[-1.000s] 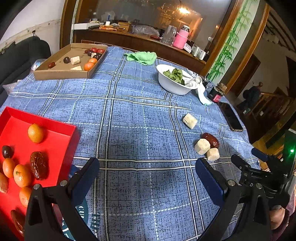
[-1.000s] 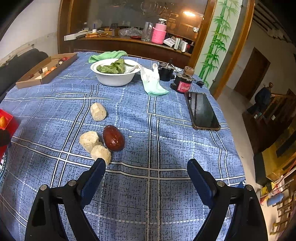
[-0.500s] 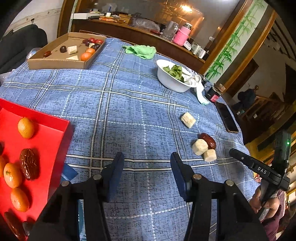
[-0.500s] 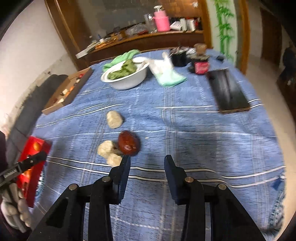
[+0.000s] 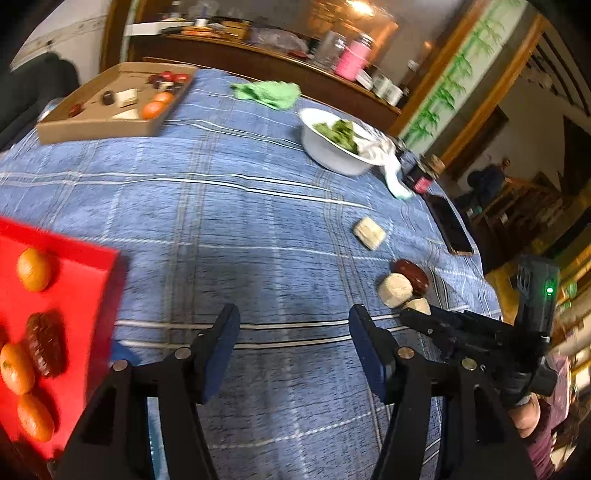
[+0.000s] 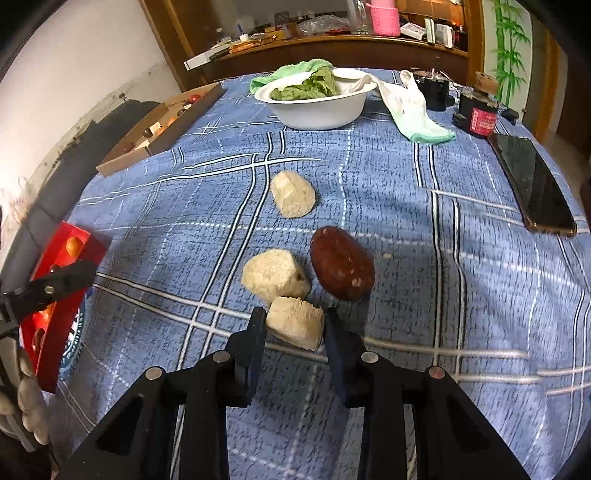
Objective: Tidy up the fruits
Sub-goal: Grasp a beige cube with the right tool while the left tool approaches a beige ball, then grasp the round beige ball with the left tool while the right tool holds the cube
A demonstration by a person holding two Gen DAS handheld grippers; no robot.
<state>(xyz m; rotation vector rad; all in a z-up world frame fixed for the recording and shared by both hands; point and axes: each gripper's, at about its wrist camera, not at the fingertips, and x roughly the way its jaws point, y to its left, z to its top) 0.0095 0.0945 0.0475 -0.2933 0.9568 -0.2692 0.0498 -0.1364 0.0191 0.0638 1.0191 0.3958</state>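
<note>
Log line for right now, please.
right gripper: closing on nearest pale chunk | left gripper: open, empty, jaws just reopening | red tray: part-filled

A blue plaid cloth (image 6: 461,266) covers the bench. Behind it runs a dark wooden sideboard (image 5: 258,66) crowded with bottles and boxes under a warm lamp (image 5: 356,4). A white wall (image 6: 85,70) stands at left, a bamboo-painted panel (image 5: 461,74) at right, beside a wood-framed doorway (image 5: 476,136).

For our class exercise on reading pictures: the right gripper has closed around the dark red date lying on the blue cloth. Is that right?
Not quite. The right wrist view shows the right gripper closed around a pale chunk on the blue cloth; the dark red date lies free beside it.
</note>
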